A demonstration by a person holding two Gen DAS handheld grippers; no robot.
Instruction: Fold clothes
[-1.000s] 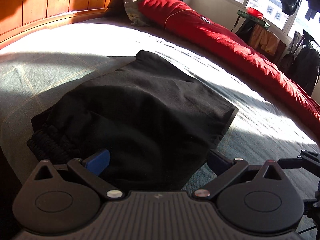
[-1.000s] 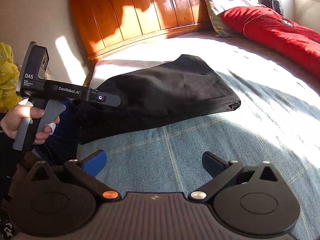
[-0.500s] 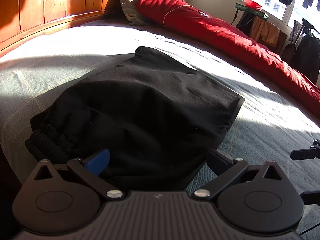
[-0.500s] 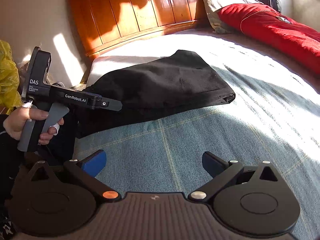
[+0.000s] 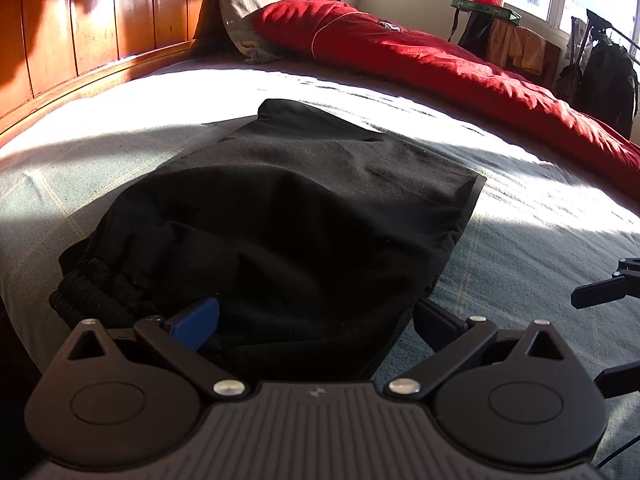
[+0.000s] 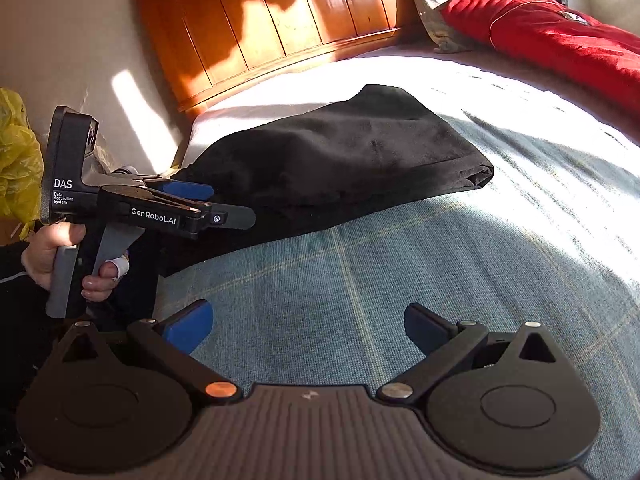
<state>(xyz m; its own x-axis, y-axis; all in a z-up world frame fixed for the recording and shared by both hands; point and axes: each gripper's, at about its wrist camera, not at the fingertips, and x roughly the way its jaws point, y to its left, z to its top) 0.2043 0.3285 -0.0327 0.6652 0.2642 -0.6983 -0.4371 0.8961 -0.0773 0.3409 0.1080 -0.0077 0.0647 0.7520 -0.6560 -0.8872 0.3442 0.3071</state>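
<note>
A folded black garment [image 5: 304,200] lies on the blue-grey checked sheet [image 5: 520,248], its gathered waistband [image 5: 92,292] toward the bed's left edge. My left gripper [image 5: 314,320] is open, and the garment's near end lies between its blue pad [image 5: 192,322] and the other finger. The right wrist view shows the left gripper [image 6: 216,204], held by a hand [image 6: 52,248], at the near-left end of the garment [image 6: 360,160]. My right gripper [image 6: 308,322] is open over bare sheet, apart from the garment, with nothing between its fingers.
A red duvet [image 5: 440,68] runs along the far side of the bed, with a pillow [image 5: 248,12] against the wooden headboard [image 6: 280,20]. A yellow bag [image 6: 16,160] sits beyond the left edge. Hanging clothes [image 5: 608,76] stand by the window.
The left gripper has edged toward the garment and rolled slightly, so both its fingers now show in the right wrist view. Both grippers stay open. The garment has hardly moved.
</note>
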